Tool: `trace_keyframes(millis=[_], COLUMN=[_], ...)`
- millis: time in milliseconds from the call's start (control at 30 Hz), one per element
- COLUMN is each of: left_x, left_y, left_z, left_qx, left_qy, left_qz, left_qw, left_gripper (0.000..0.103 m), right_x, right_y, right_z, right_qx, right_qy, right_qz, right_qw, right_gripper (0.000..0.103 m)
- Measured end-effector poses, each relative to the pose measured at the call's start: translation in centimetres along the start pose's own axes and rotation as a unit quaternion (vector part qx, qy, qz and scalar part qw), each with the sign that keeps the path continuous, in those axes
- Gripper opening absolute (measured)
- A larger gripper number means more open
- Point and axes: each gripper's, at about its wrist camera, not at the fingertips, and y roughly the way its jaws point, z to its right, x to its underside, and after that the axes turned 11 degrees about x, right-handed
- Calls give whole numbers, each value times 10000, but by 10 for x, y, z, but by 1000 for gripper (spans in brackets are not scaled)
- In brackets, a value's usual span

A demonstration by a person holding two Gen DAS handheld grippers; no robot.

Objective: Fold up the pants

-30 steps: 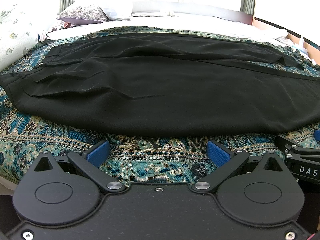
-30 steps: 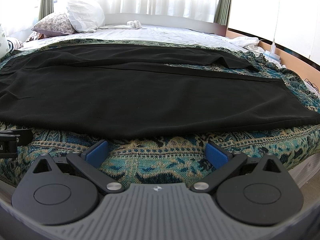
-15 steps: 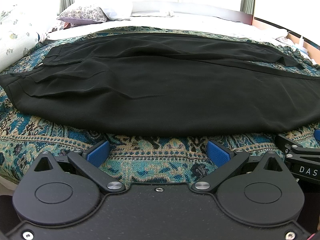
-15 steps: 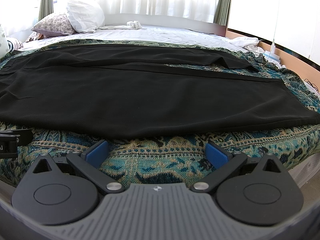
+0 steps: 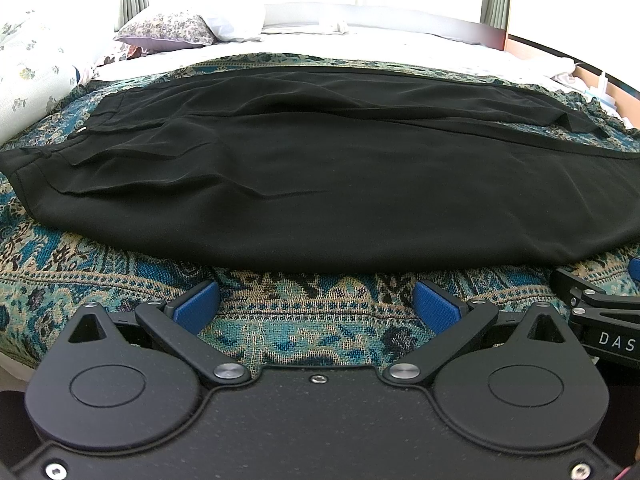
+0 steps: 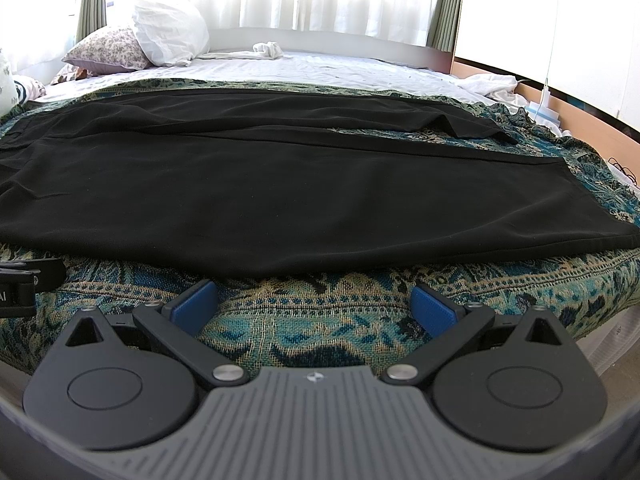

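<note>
Black pants (image 5: pixel 320 184) lie spread flat across the middle of both frames, on a teal paisley bedspread (image 5: pixel 304 320). Waistband end sits at left of frame in left wrist view, hems (image 6: pixel 568 184) at right of frame in right wrist view. The two legs lie side by side, far leg toward top of frame, near leg toward bottom, narrow strip of bedspread showing between them near the hems.

Left gripper (image 5: pixel 316 308) at bottom centre, jaws wide apart, nothing between them, just short of the near pant edge, not touching. Right gripper (image 6: pixel 314 306) likewise: jaws spread, empty, low centre of frame, close to near edge. Each gripper shows at the side edge of the other's view.

Handling, judged: fabric looks thin, drapey, light, probably a bit slick; will sag and slide when lifted, no stiffness to hold a crease. Soft wrinkles near the waistband (image 5: pixel 52 160) back that up. Best hold likely the near long edge, one gripper toward the waistband, one toward the hem, pinching both layers, then carry it over the far leg. Risk: catching bedspread with the pinch.

Floral pillow (image 6: pixel 108 50) and white pillow (image 6: pixel 172 36) upper left, white sheet (image 6: pixel 340 68) behind.
</note>
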Motion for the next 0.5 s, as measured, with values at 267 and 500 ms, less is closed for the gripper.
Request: trace_keyframes(millis=[267, 500], left_x=[0, 1], left_y=[0, -2], left_z=[0, -1], left_qx=[-1, -10], left_qy=[2, -2], left_qz=[1, 28], left_qw=[10000, 10000], left_gripper=[103, 103], right_x=[0, 1], right_y=[0, 0], right_z=[0, 0], right_qx=[0, 6], right_qy=[1, 33], right_qz=[3, -6], right_qw=[10000, 10000], right_gripper=[103, 103])
